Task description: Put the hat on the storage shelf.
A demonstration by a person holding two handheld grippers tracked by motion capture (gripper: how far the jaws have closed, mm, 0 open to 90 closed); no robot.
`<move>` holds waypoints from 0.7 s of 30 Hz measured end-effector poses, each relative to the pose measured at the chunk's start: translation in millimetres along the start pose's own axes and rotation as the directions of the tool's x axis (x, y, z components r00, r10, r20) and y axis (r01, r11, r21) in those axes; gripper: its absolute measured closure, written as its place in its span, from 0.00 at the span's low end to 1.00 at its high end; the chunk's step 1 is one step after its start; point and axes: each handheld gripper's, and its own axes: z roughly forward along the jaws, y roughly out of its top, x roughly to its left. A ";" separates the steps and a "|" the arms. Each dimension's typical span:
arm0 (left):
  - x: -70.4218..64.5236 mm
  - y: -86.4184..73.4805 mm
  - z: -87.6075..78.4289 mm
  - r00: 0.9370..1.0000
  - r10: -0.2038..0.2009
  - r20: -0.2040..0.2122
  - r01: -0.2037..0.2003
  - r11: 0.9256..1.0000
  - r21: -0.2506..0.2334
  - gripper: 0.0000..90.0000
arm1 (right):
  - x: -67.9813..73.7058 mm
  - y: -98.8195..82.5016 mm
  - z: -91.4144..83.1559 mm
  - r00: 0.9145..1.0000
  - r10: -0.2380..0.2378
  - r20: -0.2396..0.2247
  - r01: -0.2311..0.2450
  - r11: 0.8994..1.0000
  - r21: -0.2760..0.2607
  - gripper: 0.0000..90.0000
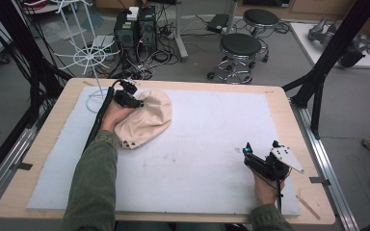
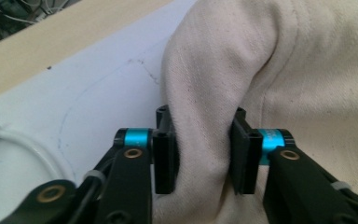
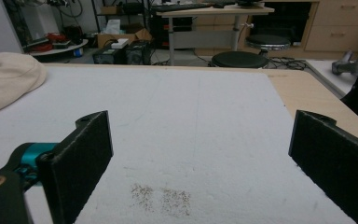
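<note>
From the high view I see my left gripper (image 1: 134,102) at the far left part of the white mat (image 1: 212,159), pressed into the edge of a cream fabric hat (image 1: 147,120) that lies crumpled there, while my right gripper (image 1: 261,155) rests near the right front corner of the mat, well apart from the hat. In the left gripper view my two black jaws are closed on a thick fold of the hat (image 2: 270,70), and both pads touch the cloth. In the right gripper view my jaws stand wide open with nothing between them, above a small brownish stain (image 3: 162,198) on the mat (image 3: 205,116), and the hat (image 3: 7,79) lies far off at the left edge.
</note>
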 end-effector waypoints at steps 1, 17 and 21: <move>-1.2 0.6 -0.5 1.000 0.007 -0.015 -0.007 1.000 0.000 0.80 | -0.2 0.0 0.5 1.000 0.005 0.000 -0.005 1.000 0.001 0.06; -2.2 0.7 -7.4 1.000 0.031 -0.001 -0.031 0.999 -0.027 0.90 | -1.7 0.6 0.4 1.000 0.022 0.000 -0.022 1.000 -0.009 0.06; -3.6 1.2 -9.0 0.999 0.033 0.014 -0.033 0.999 -0.031 0.90 | -1.9 0.7 -0.1 1.000 0.026 -0.003 -0.026 1.000 -0.009 0.06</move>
